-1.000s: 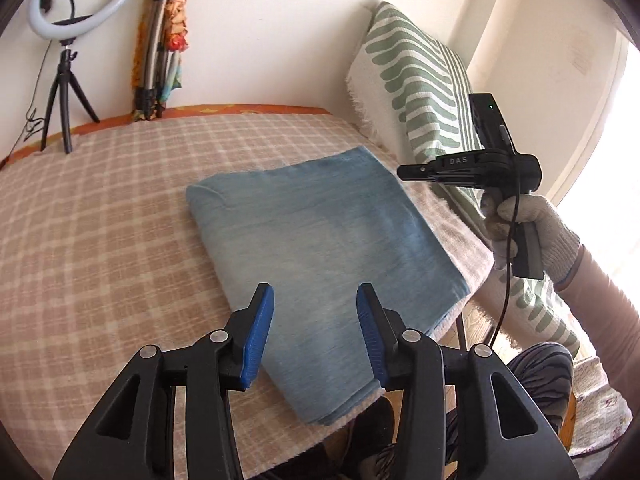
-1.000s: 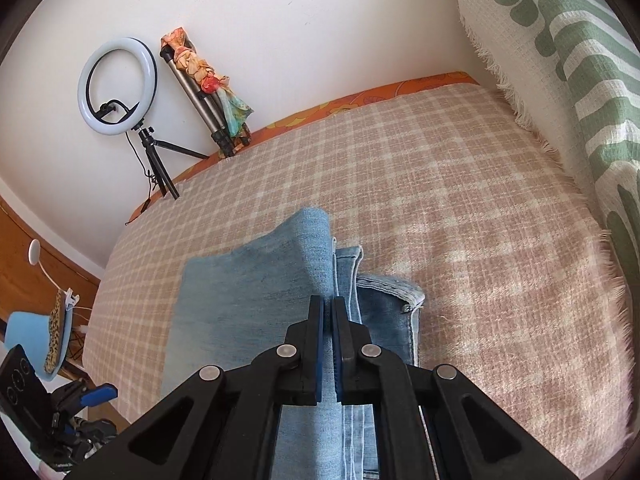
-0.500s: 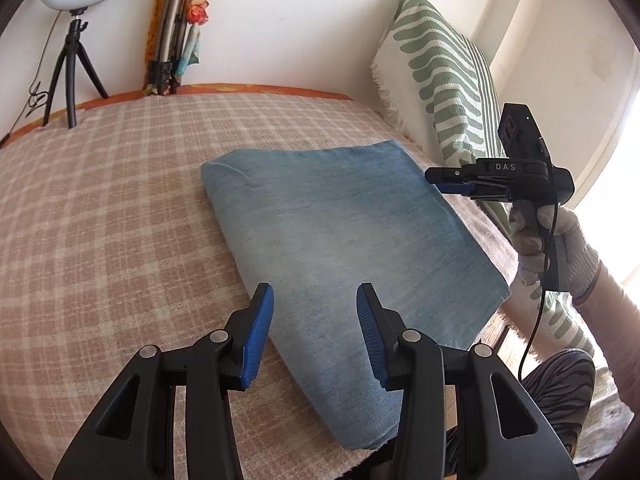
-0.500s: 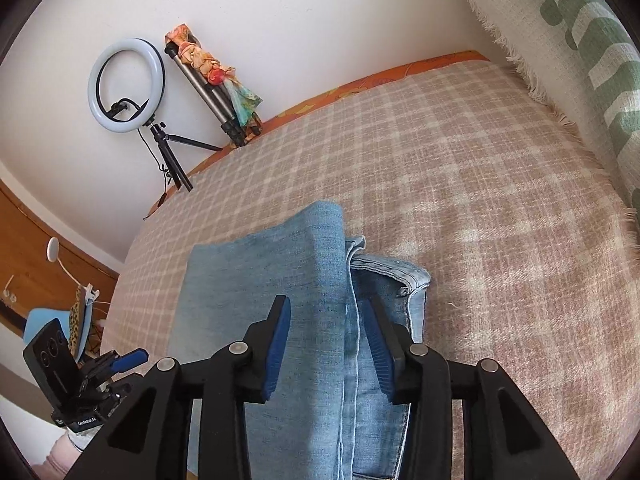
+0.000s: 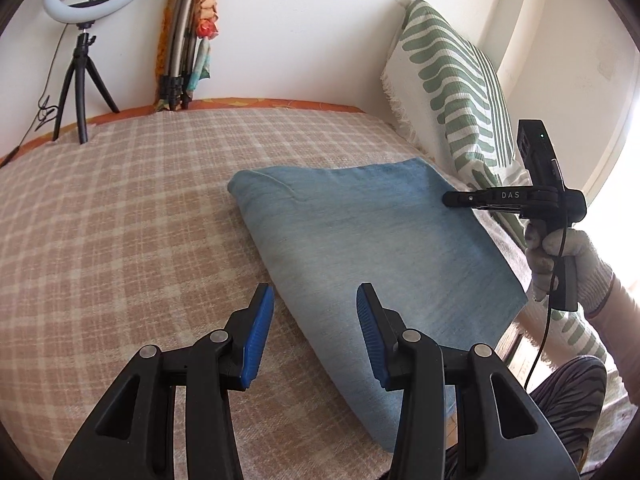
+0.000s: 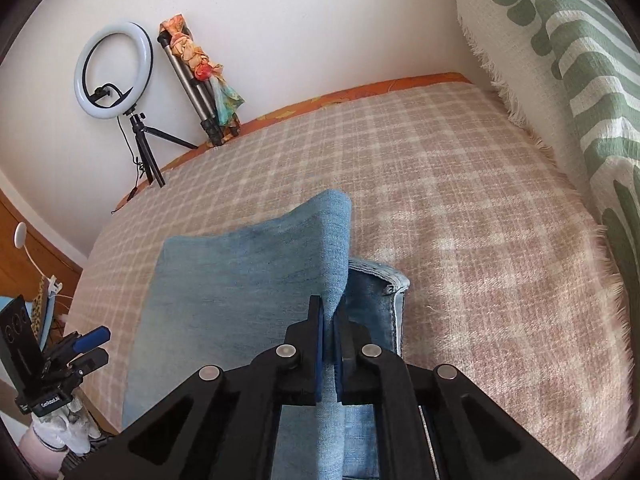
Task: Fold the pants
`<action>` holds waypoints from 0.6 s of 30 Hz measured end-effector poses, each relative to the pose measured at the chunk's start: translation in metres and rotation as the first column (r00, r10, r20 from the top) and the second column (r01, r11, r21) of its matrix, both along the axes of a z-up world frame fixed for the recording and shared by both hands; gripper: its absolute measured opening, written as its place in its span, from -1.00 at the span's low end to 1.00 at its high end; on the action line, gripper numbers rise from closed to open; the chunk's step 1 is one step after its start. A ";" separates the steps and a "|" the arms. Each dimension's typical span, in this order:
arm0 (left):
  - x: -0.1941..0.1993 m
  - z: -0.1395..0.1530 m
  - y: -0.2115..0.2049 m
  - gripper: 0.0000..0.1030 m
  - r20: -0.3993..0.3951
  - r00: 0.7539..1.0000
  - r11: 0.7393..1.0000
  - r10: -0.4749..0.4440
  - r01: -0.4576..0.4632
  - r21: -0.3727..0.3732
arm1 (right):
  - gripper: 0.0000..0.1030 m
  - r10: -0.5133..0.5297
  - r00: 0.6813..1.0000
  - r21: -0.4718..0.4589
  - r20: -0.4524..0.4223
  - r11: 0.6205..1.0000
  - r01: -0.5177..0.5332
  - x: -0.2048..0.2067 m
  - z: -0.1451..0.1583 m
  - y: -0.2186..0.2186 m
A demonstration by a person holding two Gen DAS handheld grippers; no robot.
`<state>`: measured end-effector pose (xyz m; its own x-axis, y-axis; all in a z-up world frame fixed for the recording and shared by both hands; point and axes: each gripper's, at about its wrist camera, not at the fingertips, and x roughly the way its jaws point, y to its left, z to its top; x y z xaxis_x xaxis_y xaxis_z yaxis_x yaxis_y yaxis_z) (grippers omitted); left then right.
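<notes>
Folded blue denim pants (image 5: 372, 240) lie on the plaid bedspread (image 5: 120, 240), near its front edge. My left gripper (image 5: 316, 320) hovers open over the pants' near left edge, with nothing between its blue pads. My right gripper (image 6: 330, 316) is closing on a raised fold of the top denim layer (image 6: 256, 272), and its pads press the cloth. The waistband (image 6: 380, 276) shows beneath that layer on the right. In the left wrist view the right gripper (image 5: 450, 199), in a gloved hand (image 5: 560, 256), reaches over the pants' right side.
A ring light on a tripod (image 5: 80, 8) and a folded tripod wrapped in cloth (image 5: 188, 40) stand against the back wall. A green-and-white cushion (image 5: 452, 80) leans at the right. Past the bed's front edge are the person's patterned trousers (image 5: 568, 392).
The right gripper was shut and empty a second ago, stood open over the pants half a second ago, and is now shut on the top layer. The left gripper stayed open.
</notes>
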<state>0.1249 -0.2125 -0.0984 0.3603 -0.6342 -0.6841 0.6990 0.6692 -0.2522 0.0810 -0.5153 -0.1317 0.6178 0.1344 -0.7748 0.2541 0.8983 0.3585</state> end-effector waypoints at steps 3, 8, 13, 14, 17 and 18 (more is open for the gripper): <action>-0.017 -0.002 -0.010 -0.19 0.036 0.998 0.998 -0.053 0.052 0.025 | -0.94 0.006 1.000 -0.005 -0.012 1.000 -0.006 0.000 -0.010 0.001; -0.042 -0.016 -0.030 -0.19 0.085 0.985 0.983 -0.152 0.142 0.114 | -0.38 -0.013 1.000 -0.157 0.016 0.987 0.015 -0.009 0.016 0.011; -0.050 -0.030 -0.040 -0.19 0.079 0.980 0.975 -0.185 0.173 0.137 | -0.28 0.095 0.986 -0.208 0.137 0.976 -0.065 -0.001 0.044 0.036; -0.051 -0.031 -0.040 -0.19 0.082 0.979 0.975 -0.187 0.175 0.138 | -0.25 0.115 0.984 -0.197 0.134 0.976 -0.087 0.006 0.043 0.039; -0.054 -0.032 -0.042 -0.19 0.093 0.976 0.972 -0.196 0.182 0.146 | -0.24 0.108 0.989 -0.154 0.099 0.984 -0.092 0.032 0.028 0.038; -0.055 -0.033 -0.042 -0.18 0.096 0.975 0.971 -0.202 0.186 0.149 | -0.24 0.092 0.992 -0.154 0.082 0.985 -0.078 0.038 0.022 0.035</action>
